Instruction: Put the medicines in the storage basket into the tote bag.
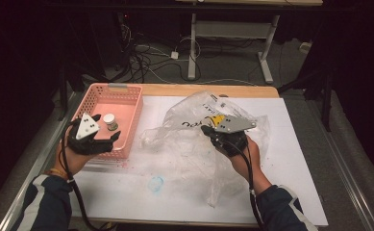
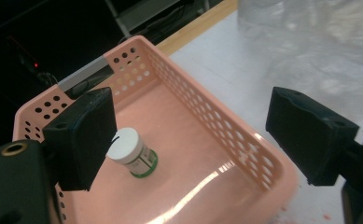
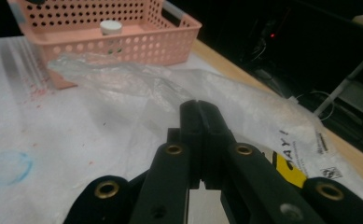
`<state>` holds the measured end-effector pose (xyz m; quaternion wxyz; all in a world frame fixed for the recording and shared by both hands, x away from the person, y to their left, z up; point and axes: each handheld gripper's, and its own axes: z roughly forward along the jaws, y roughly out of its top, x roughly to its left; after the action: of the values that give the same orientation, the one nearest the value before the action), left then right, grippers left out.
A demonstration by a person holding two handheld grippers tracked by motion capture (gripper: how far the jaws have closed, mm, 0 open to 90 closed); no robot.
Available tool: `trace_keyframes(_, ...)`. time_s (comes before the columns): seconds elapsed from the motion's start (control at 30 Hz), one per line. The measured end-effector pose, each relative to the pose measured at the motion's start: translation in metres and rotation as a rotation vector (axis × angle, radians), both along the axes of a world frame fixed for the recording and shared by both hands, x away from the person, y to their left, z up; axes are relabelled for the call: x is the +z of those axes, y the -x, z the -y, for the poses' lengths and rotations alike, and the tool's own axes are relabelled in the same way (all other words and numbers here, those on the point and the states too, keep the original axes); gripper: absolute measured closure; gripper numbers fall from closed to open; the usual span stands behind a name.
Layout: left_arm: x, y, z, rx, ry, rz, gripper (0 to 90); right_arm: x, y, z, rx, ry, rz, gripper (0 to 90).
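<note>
A pink perforated basket (image 1: 108,87) stands at the table's left, and a small white-lidded jar (image 1: 110,121) sits upright inside it. My left gripper (image 1: 105,129) hovers open over the basket's near end. In the left gripper view the jar (image 2: 130,151) sits low beside the left pad, untouched. A crumpled clear plastic bag (image 1: 189,149) with yellow and black print covers the middle of the white sheet. My right gripper (image 1: 205,129) is above the bag, and its jaws (image 3: 199,106) are pressed together. I see no plastic between the pads.
The basket (image 3: 123,44) and the jar (image 3: 110,26) lie beyond the bag (image 3: 137,79) in the right gripper view. A blue scribbled ring (image 1: 156,183) marks the sheet near the front. Red specks dot the sheet by the basket. Cables and a desk frame (image 1: 193,43) stand beyond the far edge.
</note>
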<state>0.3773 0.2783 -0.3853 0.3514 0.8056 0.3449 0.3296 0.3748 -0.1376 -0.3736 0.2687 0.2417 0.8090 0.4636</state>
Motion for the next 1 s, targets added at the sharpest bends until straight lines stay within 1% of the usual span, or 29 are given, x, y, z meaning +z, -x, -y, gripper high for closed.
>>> trace_keyframes(0.03,0.001,-0.006,0.0,0.01,-0.023,-0.009,16.0,0.003,-0.002,0.001,-0.005,-0.014,0.008,90.0)
trace_keyframes(0.07,0.002,-0.013,0.0,0.012,-0.033,-0.026,16.0,0.004,-0.002,0.001,-0.008,-0.017,0.017,90.0)
trace_keyframes(0.13,0.003,-0.026,-0.001,0.027,-0.052,-0.053,16.0,0.004,-0.003,0.002,-0.014,-0.023,0.021,90.0)
trace_keyframes(0.17,0.003,-0.033,-0.001,0.033,-0.064,-0.07,16.0,0.006,-0.005,0.002,-0.015,-0.041,0.018,90.0)
trace_keyframes(0.3,-0.003,-0.059,-0.002,0.076,-0.115,-0.141,15.9,0.009,-0.006,0.003,-0.013,-0.044,0.032,90.0)
trace_keyframes(0.33,-0.005,-0.065,-0.003,0.085,-0.113,-0.159,15.9,0.009,-0.006,0.003,-0.013,-0.044,0.032,90.0)
trace_keyframes(0.37,-0.007,-0.072,-0.004,0.096,-0.107,-0.191,16.0,0.01,-0.005,0.004,-0.014,-0.047,0.03,90.0)
trace_keyframes(0.4,-0.01,-0.079,-0.005,0.112,-0.114,-0.217,15.9,0.01,-0.005,0.005,-0.012,-0.049,0.032,90.0)
trace_keyframes(0.43,-0.013,-0.084,-0.005,0.121,-0.123,-0.236,15.9,0.01,-0.004,0.005,-0.009,-0.047,0.033,90.0)
trace_keyframes(0.5,-0.019,-0.095,-0.008,0.152,-0.116,-0.276,15.9,0.009,-0.004,0.006,-0.007,-0.046,0.03,90.0)
trace_keyframes(0.57,-0.026,-0.105,-0.009,0.167,-0.122,-0.319,16.1,0.008,-0.004,0.006,-0.003,-0.049,0.02,90.0)
trace_keyframes(0.6,-0.03,-0.109,-0.008,0.178,-0.137,-0.344,16.1,0.007,-0.004,0.006,0.0,-0.048,0.015,90.0)
trace_keyframes(0.63,-0.034,-0.113,-0.008,0.188,-0.155,-0.364,16.8,0.007,-0.004,0.006,0.003,-0.043,0.015,90.0)
trace_keyframes(0.73,-0.046,-0.123,-0.011,0.232,-0.176,-0.419,18.6,0.006,-0.004,0.006,0.004,-0.041,0.016,90.0)
trace_keyframes(0.77,-0.049,-0.125,-0.014,0.243,-0.174,-0.432,22.0,0.006,-0.004,0.007,0.003,-0.042,0.016,90.0)
trace_keyframes(0.8,-0.051,-0.127,-0.015,0.252,-0.172,-0.445,28.9,0.007,-0.004,0.008,0.002,-0.046,0.014,90.0)
trace_keyframes(0.83,-0.052,-0.129,-0.016,0.238,-0.173,-0.466,32.6,0.007,-0.005,0.009,0.001,-0.049,0.014,90.0)
trace_keyframes(0.87,-0.052,-0.129,-0.016,0.238,-0.173,-0.466,36.6,0.007,-0.005,0.01,-0.002,-0.052,0.013,90.0)
trace_keyframes(0.93,-0.052,-0.13,-0.015,0.22,-0.187,-0.477,38.2,0.006,-0.005,0.011,-0.002,-0.054,0.008,90.0)
trace_keyframes(0.97,-0.053,-0.13,-0.014,0.209,-0.19,-0.488,44.9,0.005,-0.005,0.011,-0.004,-0.053,0.009,90.0)
trace_keyframes(1.0,-0.054,-0.13,-0.014,0.211,-0.197,-0.489,44.9,0.005,-0.005,0.011,-0.004,-0.052,0.01,90.0)
